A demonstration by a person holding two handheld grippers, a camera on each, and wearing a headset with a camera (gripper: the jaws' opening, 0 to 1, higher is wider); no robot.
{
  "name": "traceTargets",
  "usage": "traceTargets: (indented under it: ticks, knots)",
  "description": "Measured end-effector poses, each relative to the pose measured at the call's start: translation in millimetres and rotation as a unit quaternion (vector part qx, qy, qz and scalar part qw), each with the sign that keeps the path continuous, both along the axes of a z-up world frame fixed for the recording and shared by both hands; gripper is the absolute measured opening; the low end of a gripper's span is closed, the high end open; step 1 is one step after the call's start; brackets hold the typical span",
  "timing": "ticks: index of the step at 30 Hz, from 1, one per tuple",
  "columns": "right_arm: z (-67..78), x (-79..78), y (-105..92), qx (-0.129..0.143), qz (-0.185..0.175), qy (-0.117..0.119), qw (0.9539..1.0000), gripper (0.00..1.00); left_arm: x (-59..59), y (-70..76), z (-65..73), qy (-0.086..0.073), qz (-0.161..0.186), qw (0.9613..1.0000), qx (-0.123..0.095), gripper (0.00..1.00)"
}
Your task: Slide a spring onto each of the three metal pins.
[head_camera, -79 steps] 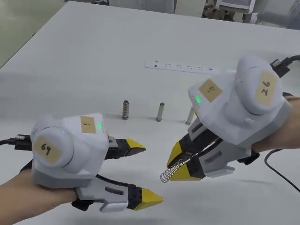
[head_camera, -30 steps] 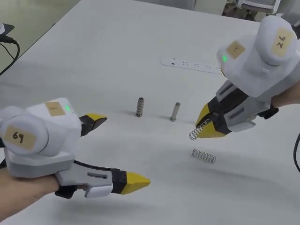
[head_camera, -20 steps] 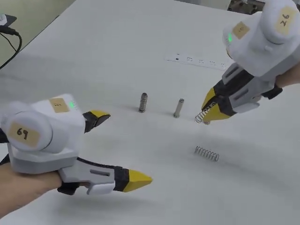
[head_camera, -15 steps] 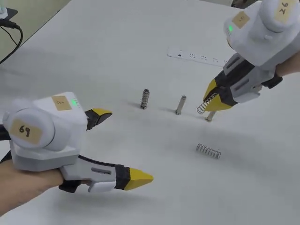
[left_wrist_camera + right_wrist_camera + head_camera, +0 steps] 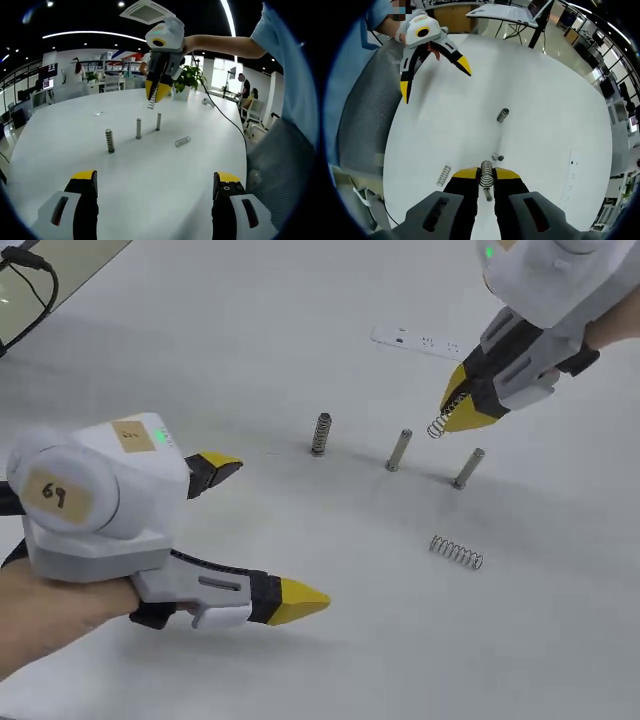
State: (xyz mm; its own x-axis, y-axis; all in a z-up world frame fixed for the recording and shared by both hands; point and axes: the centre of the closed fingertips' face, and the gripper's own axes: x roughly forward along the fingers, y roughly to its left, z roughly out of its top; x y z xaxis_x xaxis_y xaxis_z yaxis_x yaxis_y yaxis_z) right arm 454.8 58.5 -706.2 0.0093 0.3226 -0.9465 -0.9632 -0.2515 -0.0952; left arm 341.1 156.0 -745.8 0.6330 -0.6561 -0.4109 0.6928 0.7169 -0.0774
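Silvery coiled spring (image 5: 437, 425) clamped in right tool (image 5: 456, 412); left tool (image 5: 280, 530) spread apart.

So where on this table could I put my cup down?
Bare table lies left of the sprung pin, and this side of the loose spring. It is crowded around the middle pin and right pin, where the right gripper hovers with a spring.

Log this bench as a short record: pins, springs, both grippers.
left pin: already carries a spring
middle pin: bare
right pin: bare
held spring: clamped in the right gripper, raised above the bare pins, not yet on one
loose spring: lying flat on the table, near the right pin
left gripper: open, empty
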Motion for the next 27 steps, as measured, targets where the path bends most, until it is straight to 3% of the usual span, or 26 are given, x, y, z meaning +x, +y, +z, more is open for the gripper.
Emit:
traceTargets:
  ticks: [19, 27]
  knots:
    - [-20.9, 22.5, 12.1, -0.033, 0.032, -0.005, 0.9989, 0.08, 2.3, 4.2, -3.4, 0.004, 0.012, 0.9999, -0.007, 0.92]
    - [-25.3, 21.4, 10.2, -0.042, 0.039, -0.003, 0.9984, 0.08, 0.9, 3.9, -6.5, 0.009, 0.013, 0.9998, -0.008, 0.91]
